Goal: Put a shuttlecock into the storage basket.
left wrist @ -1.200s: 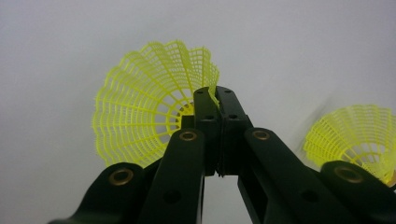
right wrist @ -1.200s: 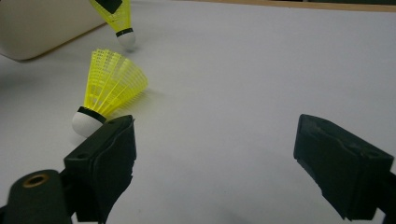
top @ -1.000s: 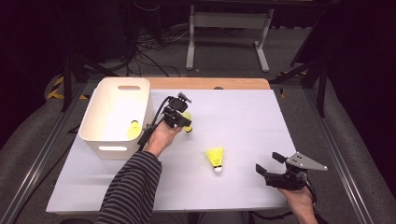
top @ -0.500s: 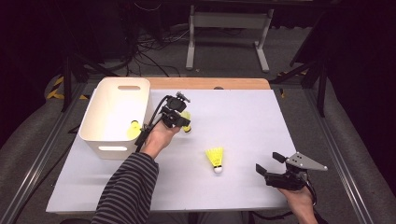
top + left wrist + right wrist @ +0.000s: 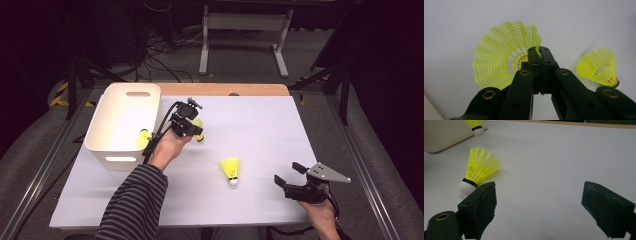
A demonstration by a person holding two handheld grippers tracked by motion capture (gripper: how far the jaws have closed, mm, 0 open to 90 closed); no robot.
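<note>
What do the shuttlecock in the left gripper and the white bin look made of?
The held shuttlecock: its yellow skirt looks like thin moulded plastic, an open mesh of fine ribs. The left gripper is shut on its rim. The white bin looks like matte rigid plastic, with smooth rounded walls and a cut-out handle.

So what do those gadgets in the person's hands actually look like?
Each hand-held gripper is black, with two blocky jaws on hinged links fixed by brass-coloured rivets. The left one trails a black cable; the right one carries a grey three-cornered plate. The left arm wears a dark sleeve with thin pale stripes.
</note>
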